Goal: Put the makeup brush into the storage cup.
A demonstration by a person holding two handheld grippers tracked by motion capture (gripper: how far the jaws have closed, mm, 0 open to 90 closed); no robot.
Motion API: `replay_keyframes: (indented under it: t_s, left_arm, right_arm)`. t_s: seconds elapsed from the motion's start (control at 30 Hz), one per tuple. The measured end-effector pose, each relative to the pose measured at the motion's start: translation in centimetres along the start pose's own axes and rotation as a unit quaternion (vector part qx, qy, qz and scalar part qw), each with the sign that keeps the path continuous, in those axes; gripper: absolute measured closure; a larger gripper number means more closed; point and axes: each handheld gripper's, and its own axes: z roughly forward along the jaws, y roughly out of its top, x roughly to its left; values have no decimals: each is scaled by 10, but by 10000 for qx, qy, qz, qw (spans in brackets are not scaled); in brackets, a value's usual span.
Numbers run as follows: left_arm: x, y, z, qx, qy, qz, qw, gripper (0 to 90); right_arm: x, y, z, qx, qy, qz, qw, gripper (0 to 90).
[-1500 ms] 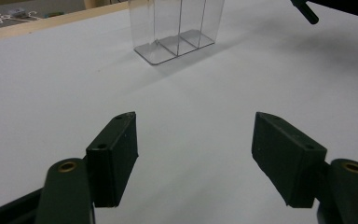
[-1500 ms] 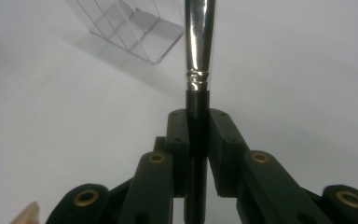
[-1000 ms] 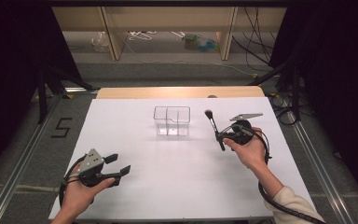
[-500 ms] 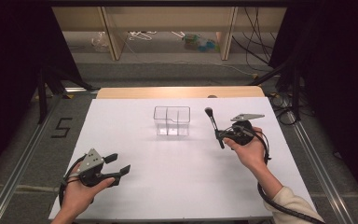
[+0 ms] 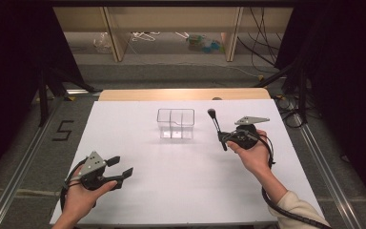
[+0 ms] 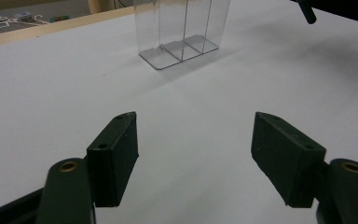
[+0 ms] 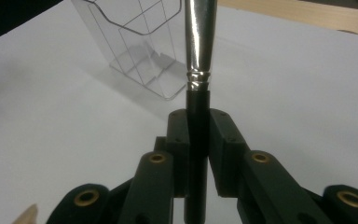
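Nothing had shifted between the earlier high views and this one, as far as I could see: both hands sat in the same spots, the brush kept the same lean, the clear box stood where it was.

My right gripper (image 5: 225, 139) was clamped on the makeup brush (image 5: 216, 128), right of centre on the white table (image 5: 171, 191) and just right of the clear organizer (image 5: 176, 123). In the right gripper view the two black pads pressed the black handle (image 7: 196, 140) from both sides, with the silver ferrule (image 7: 199, 42) rising straight out past them. From the high view the brush's long axis ran nearly upright, leaning a little toward the far left: dark bristle head at the top, near the organizer's right wall but apart from it, handle end poking out just below the grip. I could not tell whether that lower end touched the table.

My left gripper (image 5: 122, 168) rested low at the near left corner, well apart from everything else. Its jaws stood wide apart with only bare table between them, and in the left gripper view they faced the organizer (image 6: 182, 28) across the table.

Counting up: one brush, one organizer with three compartments by the two dividers I could make out, two grippers, two hands. The organizer stood upright, a bit far of the table's centre.
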Motion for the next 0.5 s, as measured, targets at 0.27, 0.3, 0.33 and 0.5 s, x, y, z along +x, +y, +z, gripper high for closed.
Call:
replay_keyframes:
  t_s: [0.27, 0.3, 0.33, 0.5]
  left_arm:
    - [0, 0, 0, -2, 8, 3, 10000, 316]
    - [0, 0, 0, -1, 9, 4, 10000, 316]
    - [0, 0, 0, -1, 7, 6, 10000, 317]
    - [0, 0, 0, 2, 0, 16, 10000, 318]
  right_arm:
    - [2, 1, 0, -124, 60, -20, 9999, 796]
    - [2, 1, 0, -161, 53, -41, 9998, 796]
    - [2, 1, 1, -181, 48, -73, 9998, 796]
    - [0, 1, 2, -258, -43, -259, 9993, 797]
